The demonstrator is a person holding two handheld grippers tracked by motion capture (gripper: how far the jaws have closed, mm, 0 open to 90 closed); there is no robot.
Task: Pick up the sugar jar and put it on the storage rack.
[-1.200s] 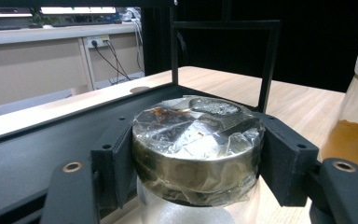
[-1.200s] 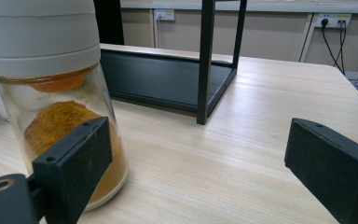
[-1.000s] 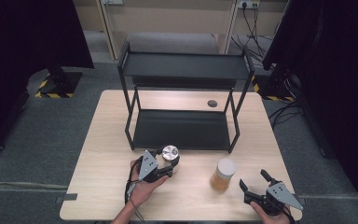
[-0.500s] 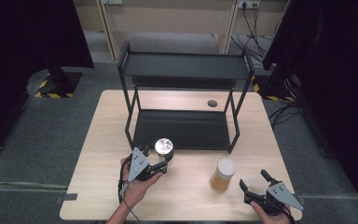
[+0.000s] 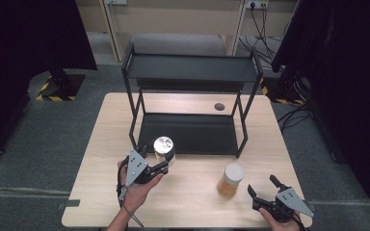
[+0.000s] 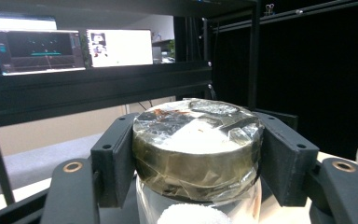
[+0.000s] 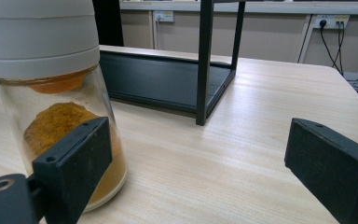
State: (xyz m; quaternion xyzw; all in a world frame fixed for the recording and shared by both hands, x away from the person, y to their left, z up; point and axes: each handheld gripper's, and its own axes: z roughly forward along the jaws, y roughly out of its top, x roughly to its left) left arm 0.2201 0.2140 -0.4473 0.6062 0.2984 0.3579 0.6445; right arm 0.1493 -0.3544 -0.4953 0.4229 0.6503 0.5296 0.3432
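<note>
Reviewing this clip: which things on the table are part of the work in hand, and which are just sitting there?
In use:
- foil-topped jar, clamped in the left gripper
- black two-tier shelf, right behind that jar, probably where it goes
- orange-powder jar, standing just ahead of the open right gripper, likely next

Just there:
- round dark spot in the table
- floor cables

The rack's front posts [image 5: 136,122] flank the lower shelf [image 5: 190,132] ahead of me. Between them it's open. An amber jar [image 5: 230,180] stands just left of my right gripper [image 5: 264,187].
</note>
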